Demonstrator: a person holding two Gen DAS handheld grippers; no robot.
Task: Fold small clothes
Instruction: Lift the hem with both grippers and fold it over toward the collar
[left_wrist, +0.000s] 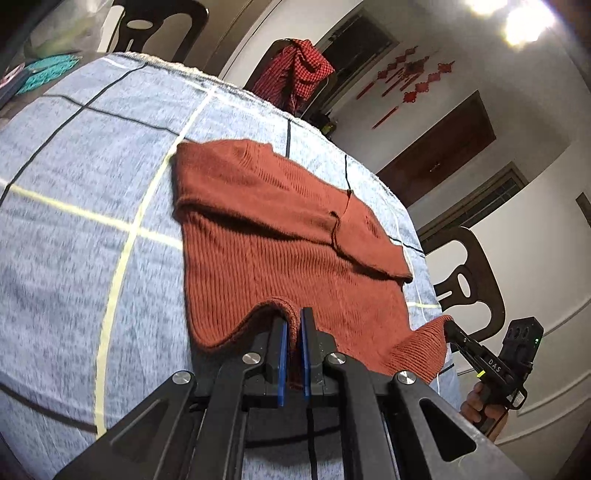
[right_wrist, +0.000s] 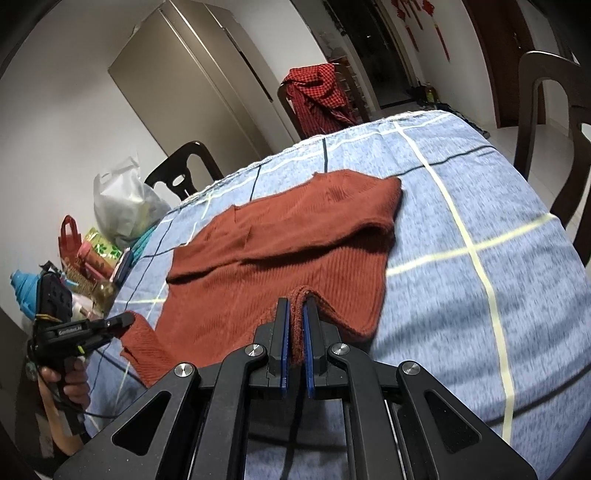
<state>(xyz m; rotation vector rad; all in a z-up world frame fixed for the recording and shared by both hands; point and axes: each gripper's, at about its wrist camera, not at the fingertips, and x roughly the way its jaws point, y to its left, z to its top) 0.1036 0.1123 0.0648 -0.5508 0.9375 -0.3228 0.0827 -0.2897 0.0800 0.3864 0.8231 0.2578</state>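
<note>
Both grippers are clamped on the same garment right now: the left gripper (left_wrist: 294, 325) has its blue pads pressed in on a raised fold of the near hem, and the right gripper (right_wrist: 294, 314) pinches another bunch of that hem between its own blue pads. Biggest thing in view is the table, covered by a blue checked cloth (left_wrist: 92, 177) with pale yellow and dark lines crossing it. Spread across that cloth lies the rust-red knitted sweater (left_wrist: 266, 236), ribbed, with its far portion already doubled over onto the body so a thick folded edge runs across the middle. Its near edge lifts off the cloth at both pinch points. From the left wrist camera, the right gripper (left_wrist: 452, 328) shows out at the side, biting a corner of the hem, with a hand (left_wrist: 480, 406) wrapped round its handle. From the right wrist camera, the left gripper (right_wrist: 125, 321) appears likewise, nose on the opposite hem corner, a hand (right_wrist: 70, 384) beneath it. Behind the table, a red checked garment (right_wrist: 321, 92) hangs over a dark chair back. Off the table's far left sits a white plastic bag (right_wrist: 122, 206) among small clutter, too blurred to name with confidence.
</note>
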